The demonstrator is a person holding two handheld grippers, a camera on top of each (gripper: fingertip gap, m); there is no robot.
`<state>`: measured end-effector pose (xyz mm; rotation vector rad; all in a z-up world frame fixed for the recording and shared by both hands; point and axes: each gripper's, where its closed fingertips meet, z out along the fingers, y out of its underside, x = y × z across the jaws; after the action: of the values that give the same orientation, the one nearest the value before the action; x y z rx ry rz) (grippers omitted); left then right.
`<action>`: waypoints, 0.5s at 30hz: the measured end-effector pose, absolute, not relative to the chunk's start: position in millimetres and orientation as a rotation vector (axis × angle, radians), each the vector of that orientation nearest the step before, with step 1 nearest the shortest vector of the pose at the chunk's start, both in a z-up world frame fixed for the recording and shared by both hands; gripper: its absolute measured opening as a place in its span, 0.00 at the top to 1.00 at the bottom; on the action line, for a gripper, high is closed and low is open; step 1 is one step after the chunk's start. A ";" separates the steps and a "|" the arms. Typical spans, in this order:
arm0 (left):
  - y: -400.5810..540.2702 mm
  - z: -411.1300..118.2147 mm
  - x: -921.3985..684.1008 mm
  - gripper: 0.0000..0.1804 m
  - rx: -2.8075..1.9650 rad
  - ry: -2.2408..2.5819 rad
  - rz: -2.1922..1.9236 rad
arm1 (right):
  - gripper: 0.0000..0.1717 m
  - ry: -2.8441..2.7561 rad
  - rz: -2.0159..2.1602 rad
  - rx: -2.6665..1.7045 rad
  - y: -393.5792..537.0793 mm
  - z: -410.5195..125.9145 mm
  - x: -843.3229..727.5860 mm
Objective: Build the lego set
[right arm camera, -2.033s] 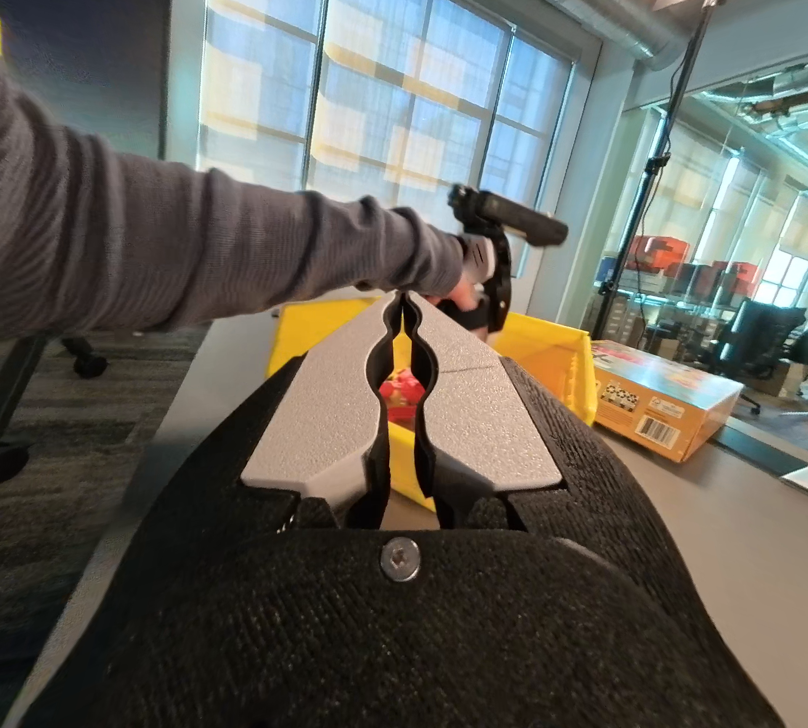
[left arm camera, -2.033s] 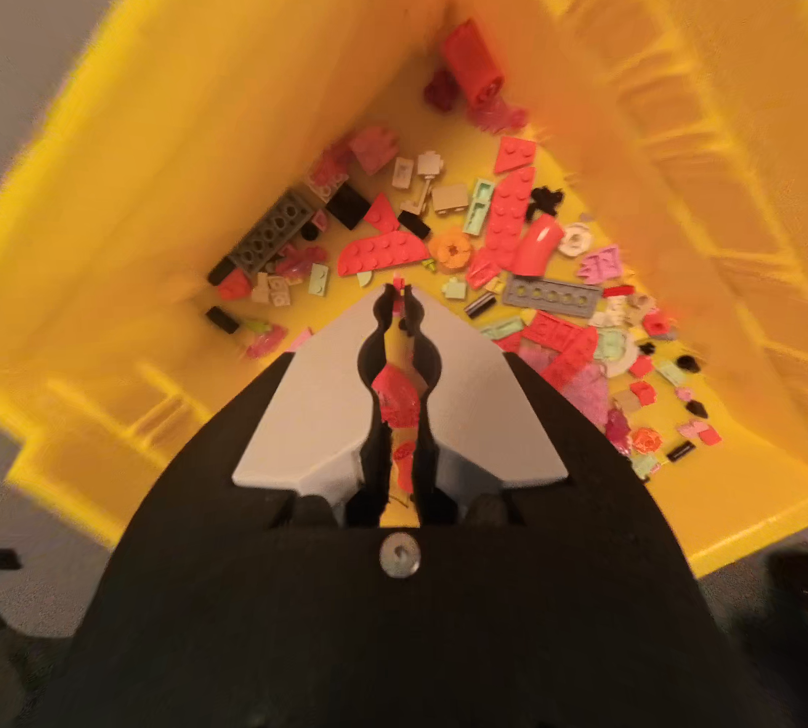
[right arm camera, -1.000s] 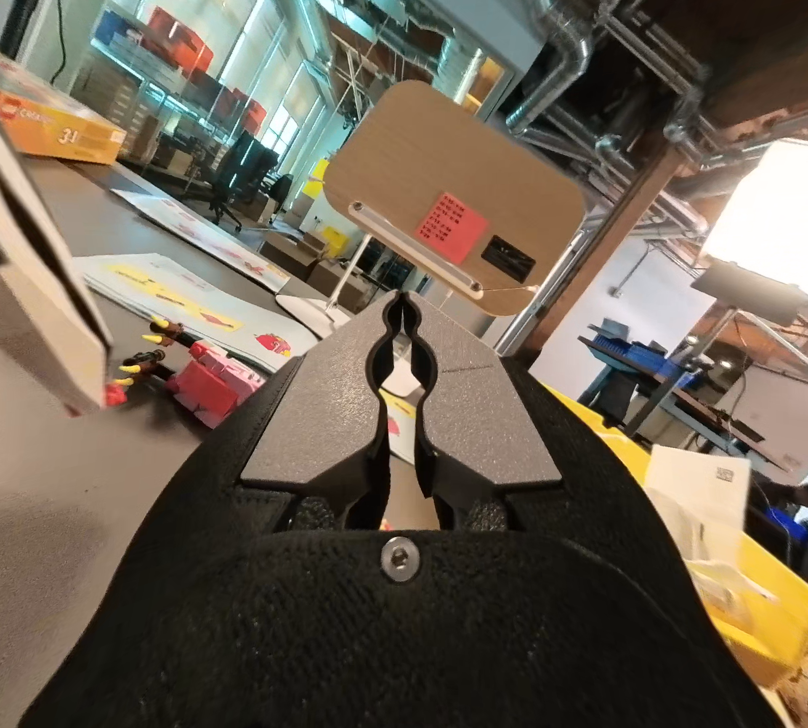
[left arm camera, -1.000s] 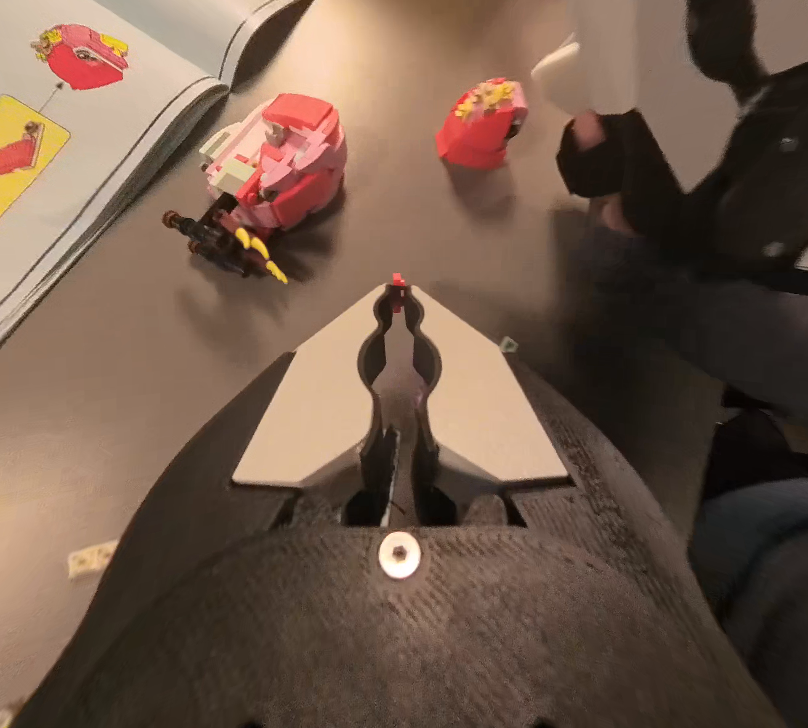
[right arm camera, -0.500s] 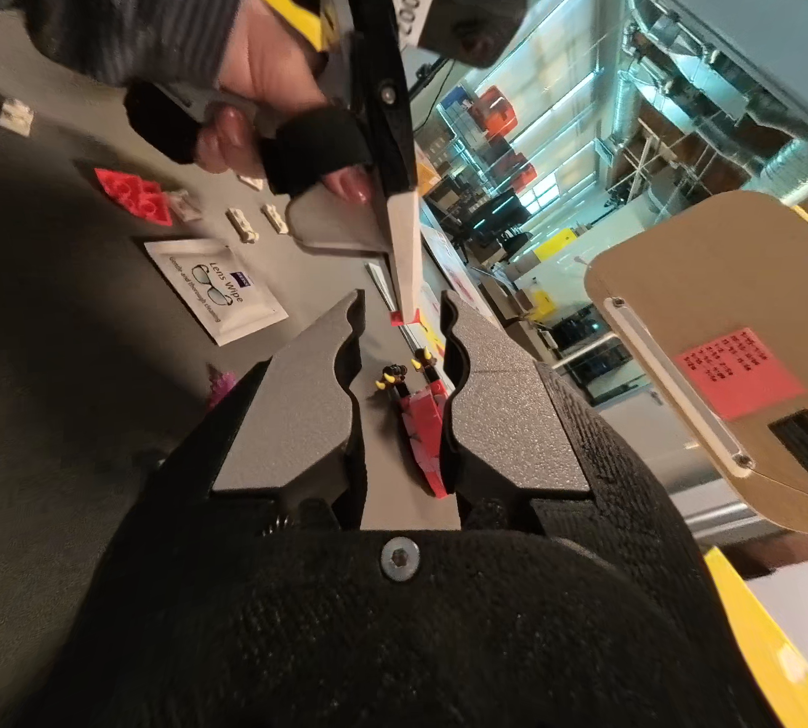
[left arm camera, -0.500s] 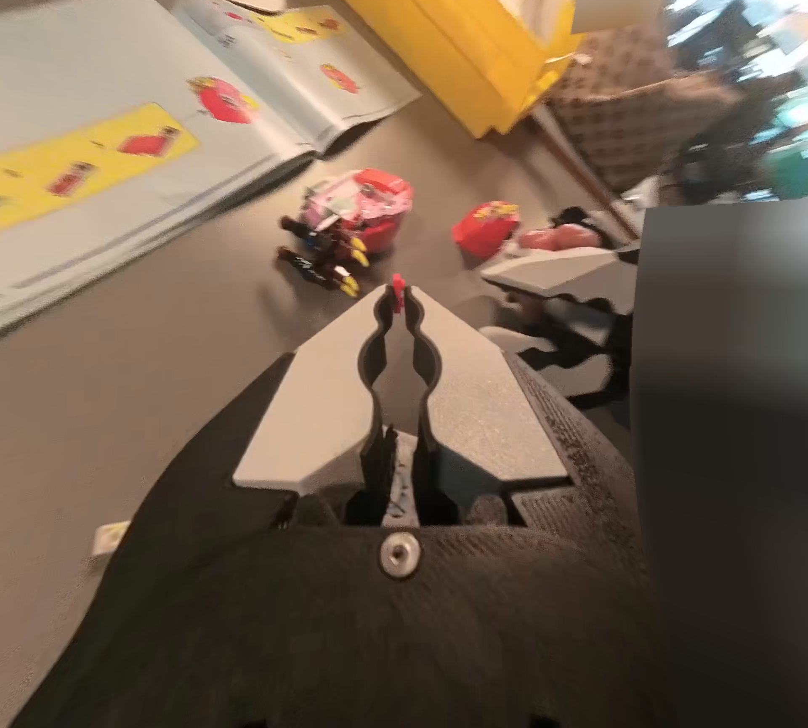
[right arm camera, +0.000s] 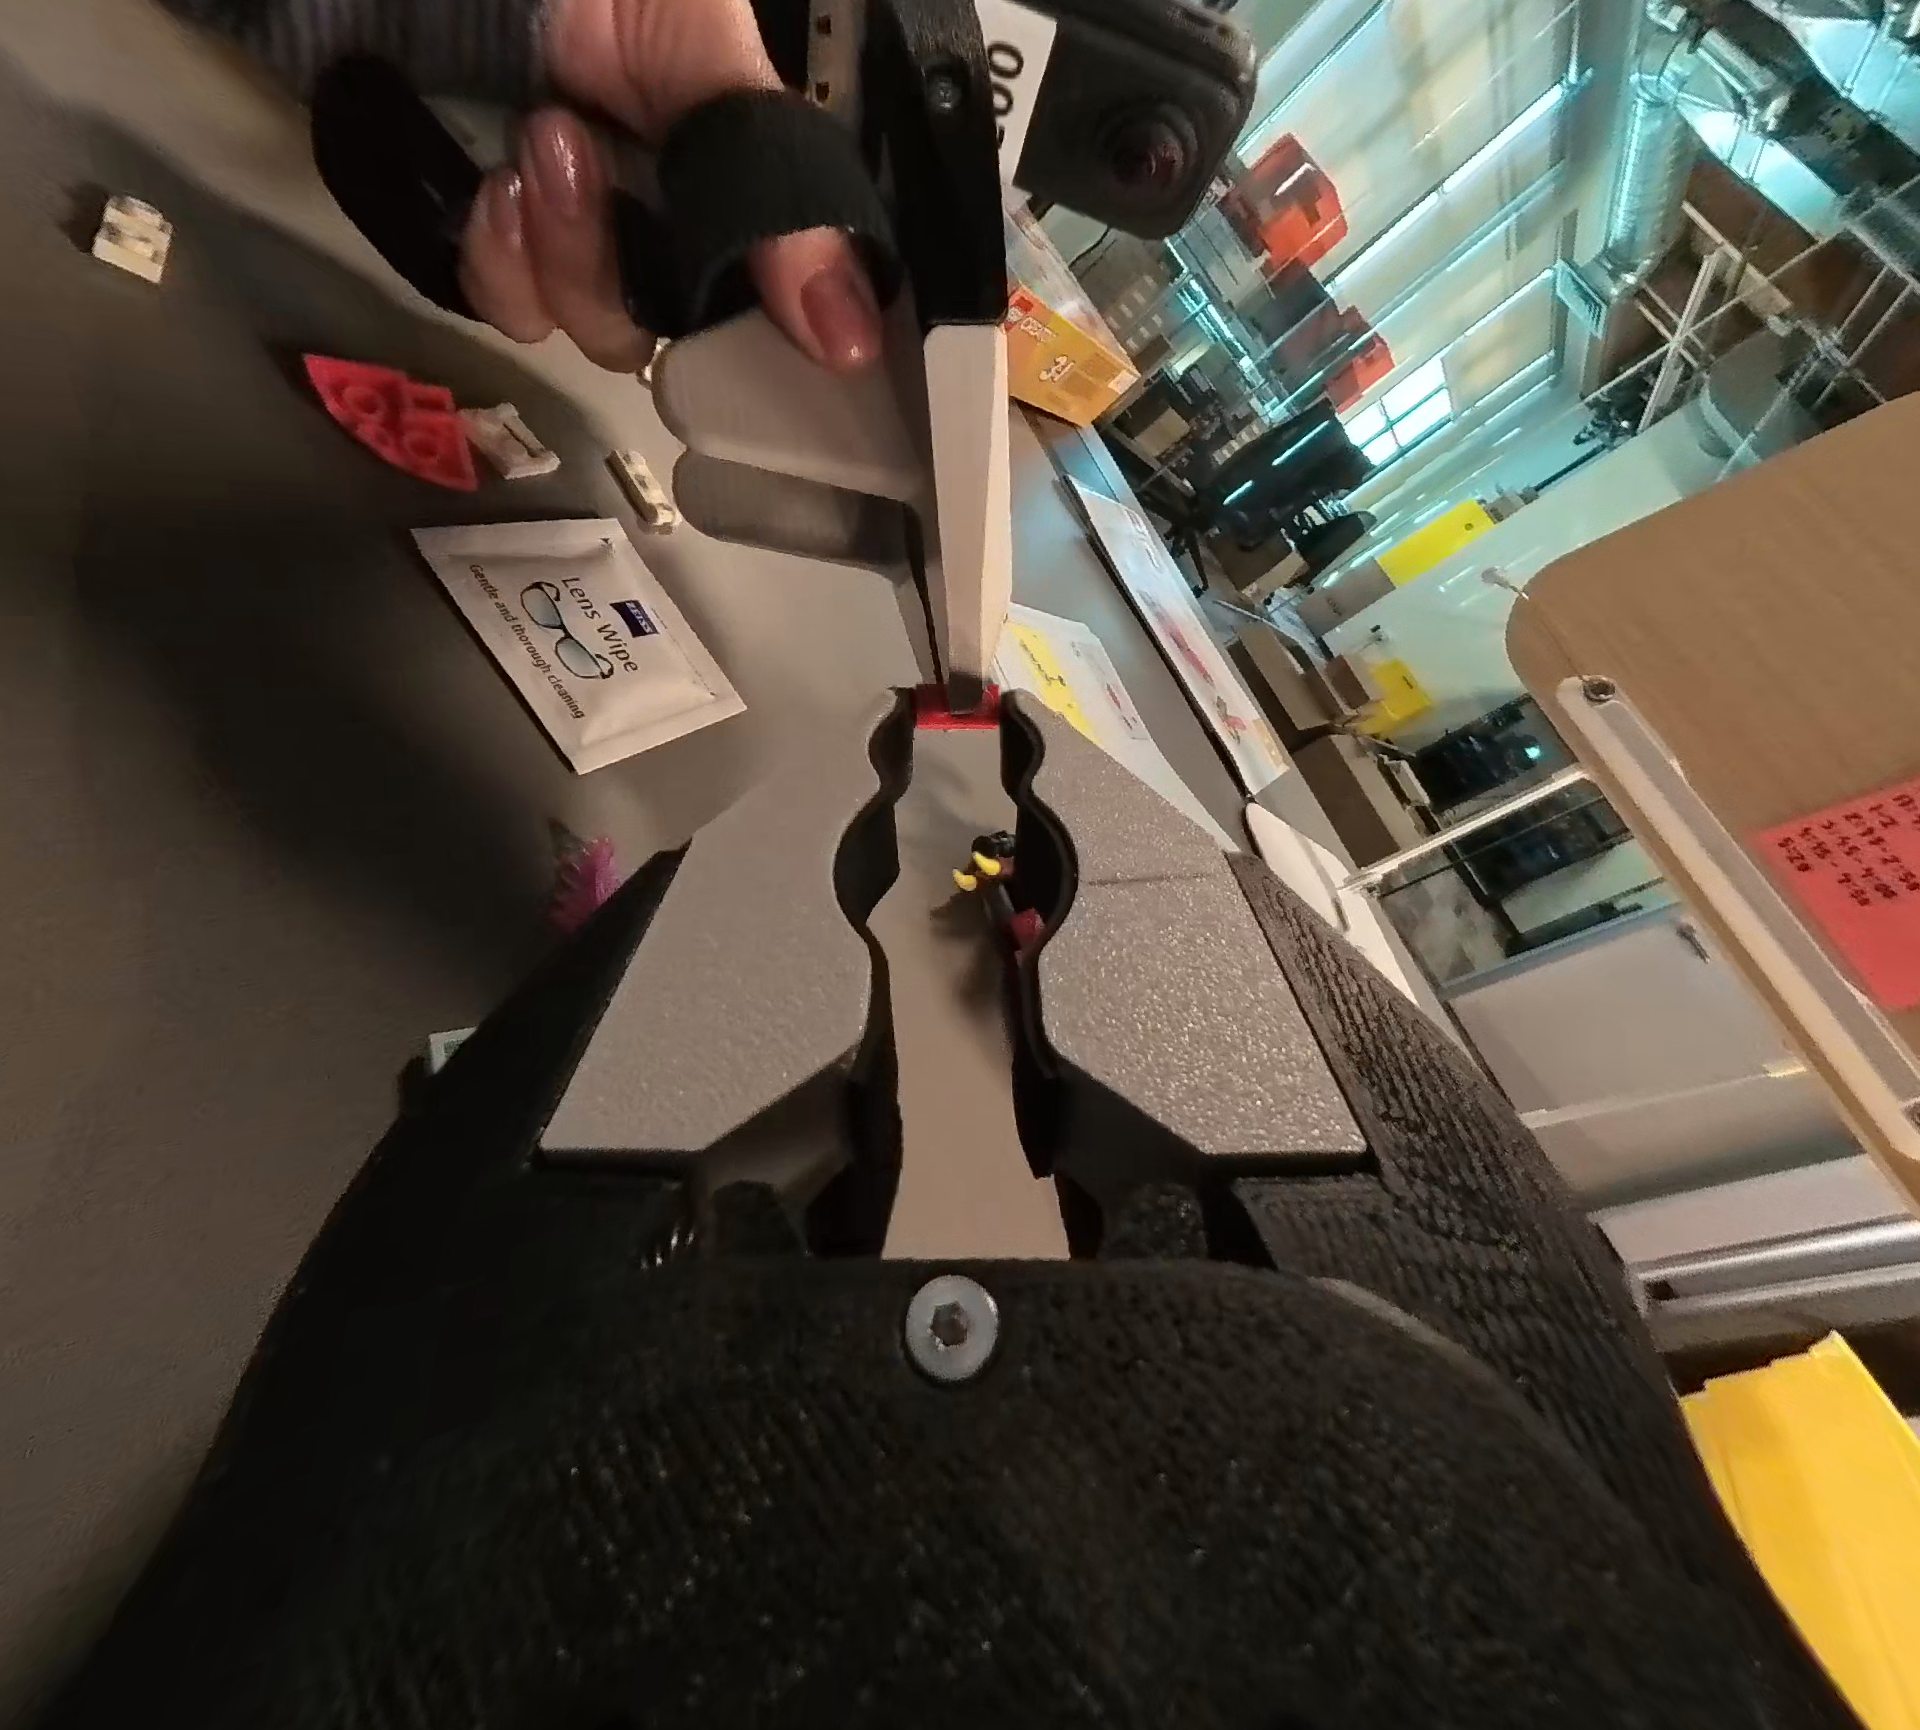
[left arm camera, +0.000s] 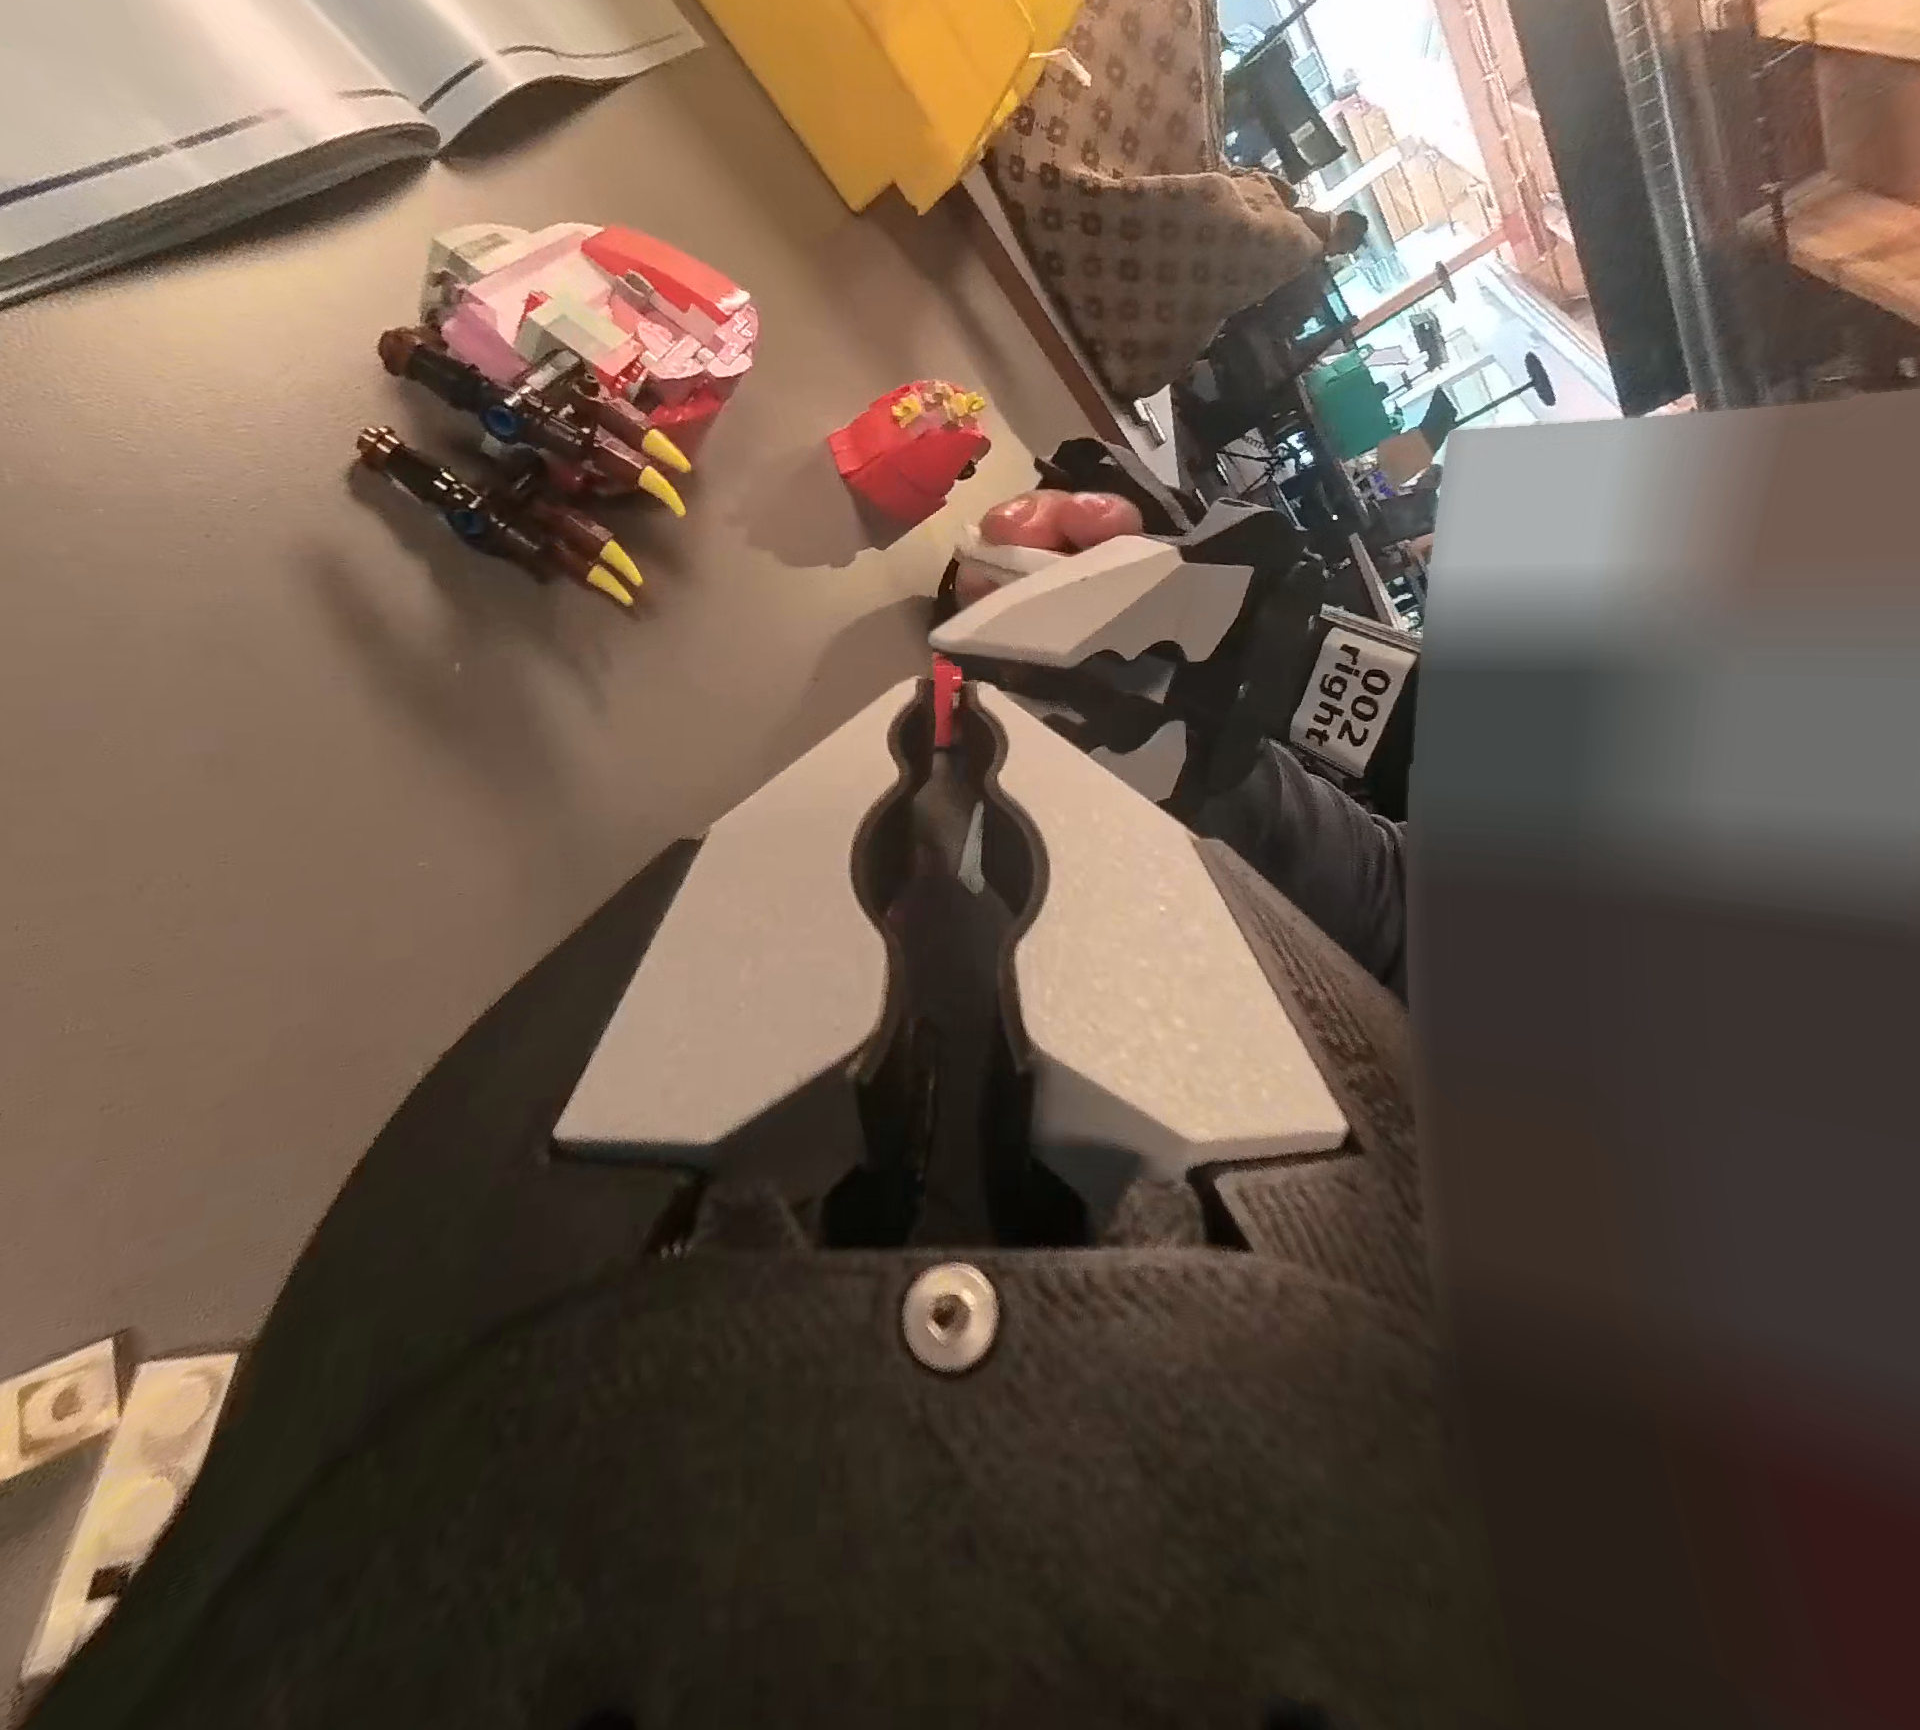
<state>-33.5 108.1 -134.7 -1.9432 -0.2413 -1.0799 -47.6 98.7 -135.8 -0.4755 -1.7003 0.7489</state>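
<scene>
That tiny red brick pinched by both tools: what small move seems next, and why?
Probably the left gripper opens. Both grippers' fingers already press on the small red brick, the right gripper clamping its ends, so it looks ready to pass over.

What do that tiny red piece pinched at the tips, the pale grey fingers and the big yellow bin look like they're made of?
The tiny red piece looks like moulded plastic: flat colour, crisp edges. The pale grey fingers seem matte, grainy hard plastic, possibly printed. The big yellow bin looks like smooth, slightly glossy plastic with stepped ridges.
</scene>
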 end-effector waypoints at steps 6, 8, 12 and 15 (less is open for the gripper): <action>117.0 -140.2 -41.0 0.98 -1.926 -0.308 -1.041 | 0.92 -1.741 0.672 -0.542 108.3 -145.1 -52.3; 125.8 -134.5 -59.9 0.86 -1.858 -0.388 -0.917 | 0.92 -1.763 0.618 -0.588 117.1 -149.7 -52.7; 122.7 -114.4 -101.5 0.72 -1.737 -0.420 -0.569 | 0.91 -1.840 0.586 -0.755 130.6 -160.2 -47.3; 116.0 -94.7 -114.6 0.73 -1.646 -0.382 -0.400 | 0.91 -1.917 0.562 -0.914 141.4 -176.1 -39.8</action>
<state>-114.6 116.0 -94.7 -1.6464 -0.3821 -0.3999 -39.8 141.4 -176.1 -0.9140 -1.9172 0.5623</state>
